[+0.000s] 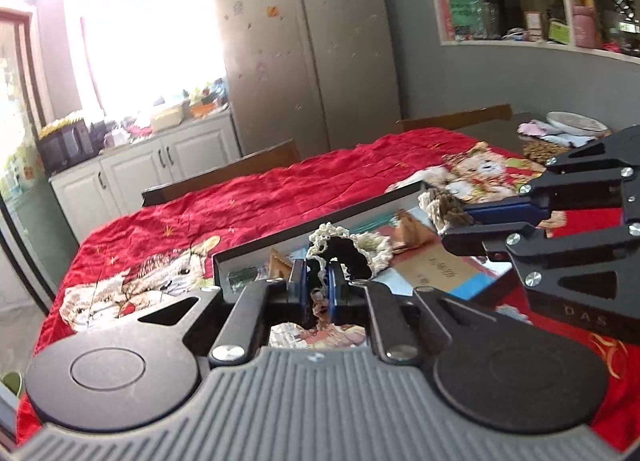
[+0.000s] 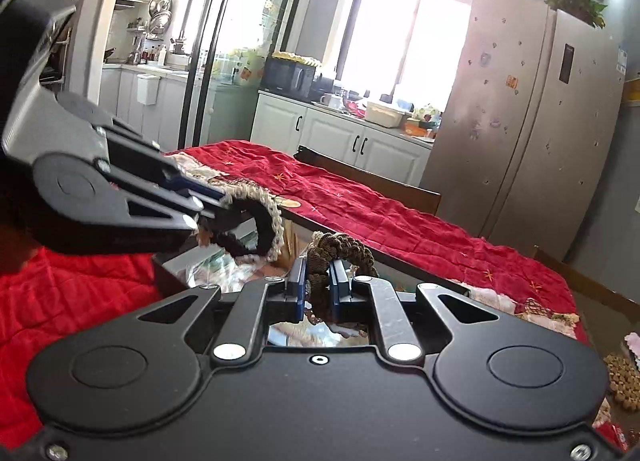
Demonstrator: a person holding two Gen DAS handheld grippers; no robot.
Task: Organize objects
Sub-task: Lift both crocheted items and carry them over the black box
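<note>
My left gripper (image 1: 318, 275) is shut on a black hair scrunchie with cream lace trim (image 1: 348, 247) and holds it over a dark open box (image 1: 256, 243) on the red tablecloth. My right gripper (image 2: 318, 275) is shut on a brown braided scrunchie (image 2: 340, 251) over the same box (image 2: 168, 275). In the left wrist view the right gripper (image 1: 460, 219) comes in from the right with the brown scrunchie (image 1: 440, 203). In the right wrist view the left gripper (image 2: 218, 201) comes in from the left with the black scrunchie (image 2: 262, 221).
The box holds papers and small packets (image 1: 436, 269). The table under the red cloth (image 1: 300, 189) has wooden chairs (image 2: 372, 181) behind it. A bowl (image 1: 576, 123) and a beaded mat (image 1: 540, 149) lie at the far right. A fridge (image 1: 304, 41) and cabinets stand behind.
</note>
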